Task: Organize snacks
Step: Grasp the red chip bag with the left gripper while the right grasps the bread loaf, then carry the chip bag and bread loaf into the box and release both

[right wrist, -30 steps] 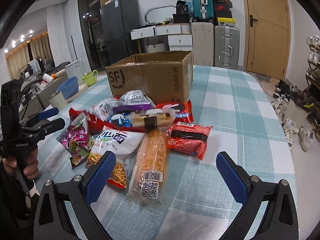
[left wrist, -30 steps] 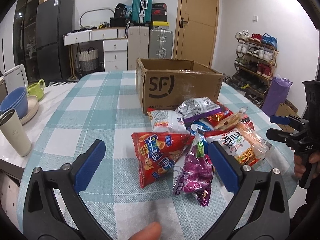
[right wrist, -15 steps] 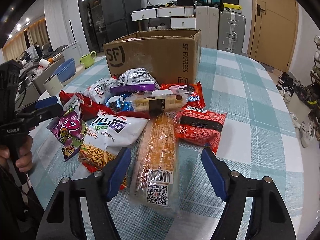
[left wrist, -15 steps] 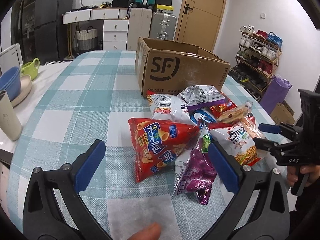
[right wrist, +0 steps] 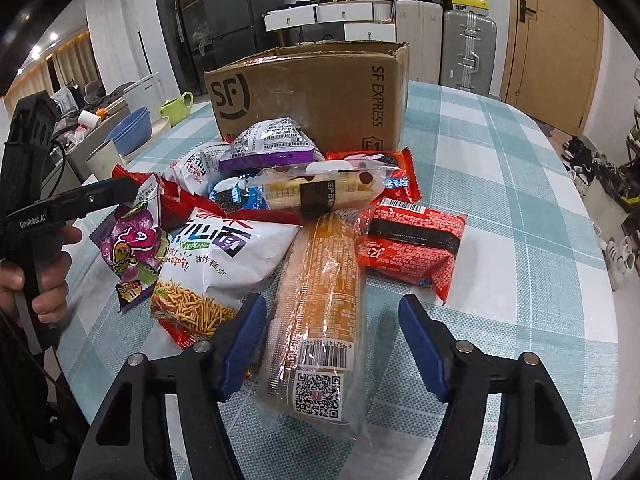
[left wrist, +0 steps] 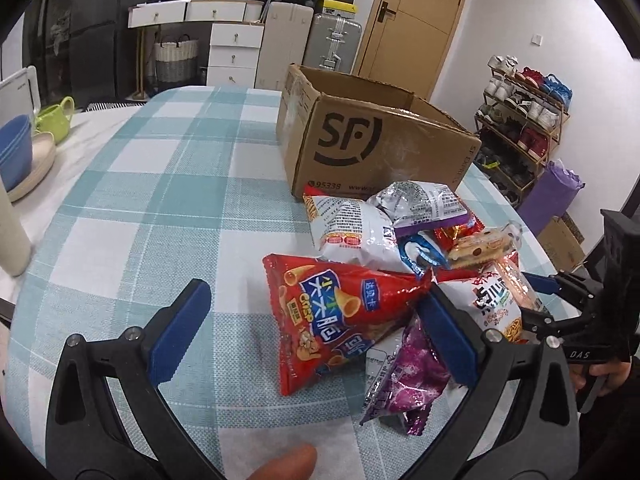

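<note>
The inside of the cardboard box is not visible from either view. The blue packet lies mostly under other bags, so its print is unreadable. The purple bag is partly covered by a pad of the left gripper. The mug is cut by the edge.

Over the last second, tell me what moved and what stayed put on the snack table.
Both grippers advanced on the pile. The right gripper narrowed its jaws around the long orange packet, not yet gripping it. The left gripper moved up to the red crisp bag, jaws wide. The snacks and the cardboard box stayed put; nothing has been lifted.
</note>
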The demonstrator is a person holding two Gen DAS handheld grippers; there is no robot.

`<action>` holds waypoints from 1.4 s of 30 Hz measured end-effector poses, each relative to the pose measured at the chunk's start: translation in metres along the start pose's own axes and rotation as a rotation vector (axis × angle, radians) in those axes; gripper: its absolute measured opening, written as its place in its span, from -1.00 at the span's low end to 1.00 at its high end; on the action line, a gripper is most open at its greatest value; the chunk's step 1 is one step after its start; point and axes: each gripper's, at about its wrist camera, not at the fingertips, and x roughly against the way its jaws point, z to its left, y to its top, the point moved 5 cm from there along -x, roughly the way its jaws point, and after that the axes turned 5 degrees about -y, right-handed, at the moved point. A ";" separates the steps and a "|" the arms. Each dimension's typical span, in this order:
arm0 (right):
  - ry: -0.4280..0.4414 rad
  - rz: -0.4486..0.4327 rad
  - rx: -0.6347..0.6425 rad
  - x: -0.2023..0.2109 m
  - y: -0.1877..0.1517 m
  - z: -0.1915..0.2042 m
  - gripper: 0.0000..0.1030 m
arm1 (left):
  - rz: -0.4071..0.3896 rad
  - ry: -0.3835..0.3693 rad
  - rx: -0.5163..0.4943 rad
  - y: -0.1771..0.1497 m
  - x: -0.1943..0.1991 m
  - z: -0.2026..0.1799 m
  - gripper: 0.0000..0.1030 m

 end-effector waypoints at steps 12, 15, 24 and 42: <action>0.039 0.002 0.003 -0.002 0.001 0.005 -0.09 | 0.108 -0.274 0.189 -0.005 -0.023 0.015 0.54; 0.036 -0.008 0.008 -0.002 0.000 0.006 -0.19 | 0.102 -0.298 0.190 -0.005 -0.024 0.014 0.36; 0.009 -0.045 0.009 0.010 -0.003 0.004 -0.26 | 0.045 -0.226 0.143 -0.005 -0.001 0.007 0.07; -0.040 -0.169 -0.056 0.065 -0.007 -0.023 -0.27 | -0.109 -0.070 0.013 0.006 0.056 -0.011 -0.03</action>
